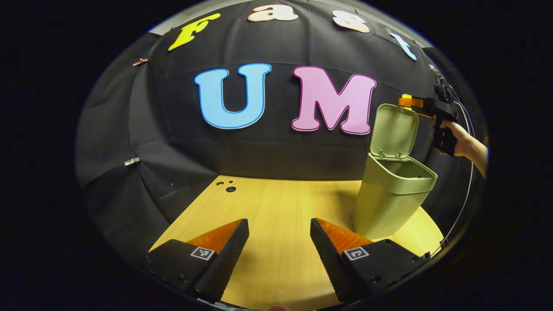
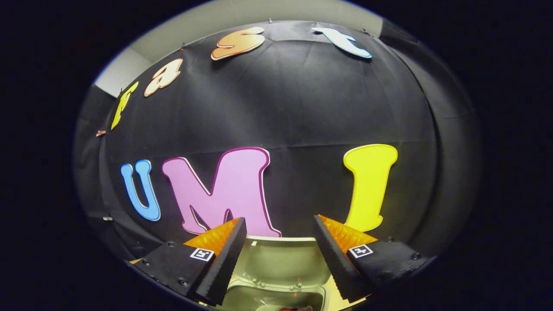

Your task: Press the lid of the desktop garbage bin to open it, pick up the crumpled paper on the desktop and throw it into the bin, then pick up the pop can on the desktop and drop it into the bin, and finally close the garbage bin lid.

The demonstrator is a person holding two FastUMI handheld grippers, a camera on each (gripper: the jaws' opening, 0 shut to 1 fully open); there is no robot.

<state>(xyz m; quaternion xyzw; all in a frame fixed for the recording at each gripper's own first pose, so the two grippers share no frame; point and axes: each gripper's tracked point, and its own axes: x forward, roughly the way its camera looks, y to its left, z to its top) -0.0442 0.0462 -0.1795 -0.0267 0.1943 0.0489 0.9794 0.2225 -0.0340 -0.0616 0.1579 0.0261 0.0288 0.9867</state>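
The green desktop bin (image 1: 391, 198) stands on the right side of the wooden table (image 1: 276, 203), its lid (image 1: 394, 129) swung up and upright. The other hand-held gripper, my right gripper (image 1: 410, 101), hovers at the lid's top edge. In the right gripper view, the right gripper (image 2: 280, 219) is open above the raised lid (image 2: 281, 259), with the bin's mouth (image 2: 268, 300) below. A sliver of something reddish (image 2: 293, 308) shows inside, too small to identify. My left gripper (image 1: 279, 222) is open low over the table, left of the bin, with nothing between its fingers.
A person's hand (image 1: 462, 140) holds the right gripper from the right, and a cable (image 1: 468, 172) curves down beside it. Small holes (image 1: 230, 188) mark the table's far left corner. The black cloth wall closes in behind the table.
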